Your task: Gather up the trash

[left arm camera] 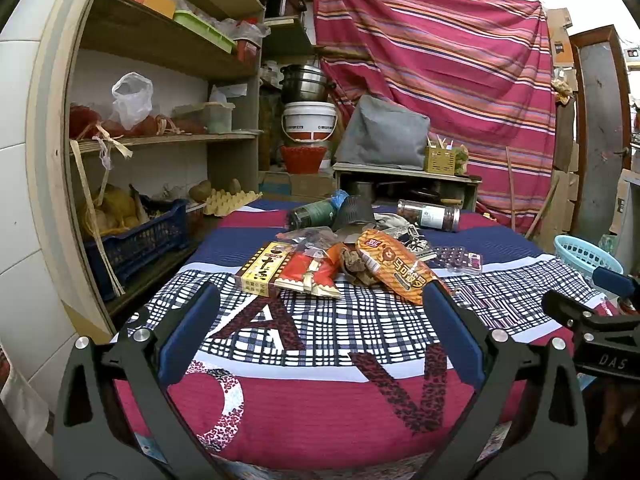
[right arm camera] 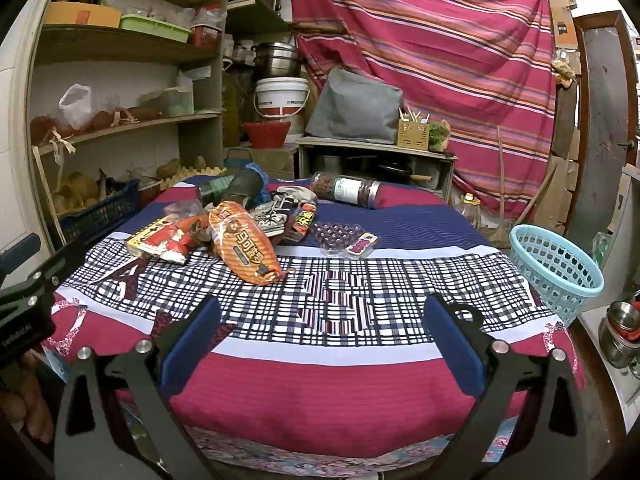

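Left wrist view: the left gripper (left arm camera: 320, 312) was held spread and empty, as was the right gripper (right arm camera: 322, 320). The orange snack packet (left arm camera: 394, 266), piled mid-table, could drag neighbouring wrappers off; the blue basket (right arm camera: 560, 264) stood at the right edge.

A striped red curtain (right arm camera: 432, 52) drapes the back wall — cluttered wooden shelves (right arm camera: 120, 124) stand left, a door (right arm camera: 604, 120) right.
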Available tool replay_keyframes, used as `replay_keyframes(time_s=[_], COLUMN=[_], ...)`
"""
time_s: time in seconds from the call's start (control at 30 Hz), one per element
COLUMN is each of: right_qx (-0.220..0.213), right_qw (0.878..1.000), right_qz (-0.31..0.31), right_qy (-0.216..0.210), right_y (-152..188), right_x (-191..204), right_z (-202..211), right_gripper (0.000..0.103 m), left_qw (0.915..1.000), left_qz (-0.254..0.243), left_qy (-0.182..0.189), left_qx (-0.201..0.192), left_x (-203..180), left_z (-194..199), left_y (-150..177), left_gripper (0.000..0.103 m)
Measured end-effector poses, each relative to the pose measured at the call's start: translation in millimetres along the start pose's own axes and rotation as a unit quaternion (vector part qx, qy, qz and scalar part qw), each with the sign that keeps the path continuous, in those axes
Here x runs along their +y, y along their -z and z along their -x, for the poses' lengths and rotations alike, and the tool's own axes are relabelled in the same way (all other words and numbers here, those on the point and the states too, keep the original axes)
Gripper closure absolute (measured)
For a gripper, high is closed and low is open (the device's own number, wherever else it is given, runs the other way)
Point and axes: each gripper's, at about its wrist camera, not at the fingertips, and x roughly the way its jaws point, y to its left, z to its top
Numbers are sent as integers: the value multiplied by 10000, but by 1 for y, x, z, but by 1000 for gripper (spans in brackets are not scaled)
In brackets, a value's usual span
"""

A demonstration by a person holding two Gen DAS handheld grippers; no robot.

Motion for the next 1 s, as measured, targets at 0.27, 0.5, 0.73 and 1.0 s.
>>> replay_keyframes(time_s=[0.27,0.5,0.73,1.0], right_qx=[4,-1,-5,-6], right_qw=[10000,10000,10000,10000], right_qz=[-15,-14,-10,-12], right_qy=[-2,-10,-10,-20], right_y=[0,0,0,0], right_x=[1,2,3,3], right_z=[-1,-1,-1,-1], right_gripper=[4,4,4,4], left_qw=[10000,10000,10000,10000], left_qz=[-8,-6,-4,-2], left_qy=[3,4,5,6], left_qx=[5,5,6,10], left_x=[1,0,0,0], left_z=[-1,-1,-1,-1], left_y=[1,1,1,1], left_gripper=[5,5,5,5])
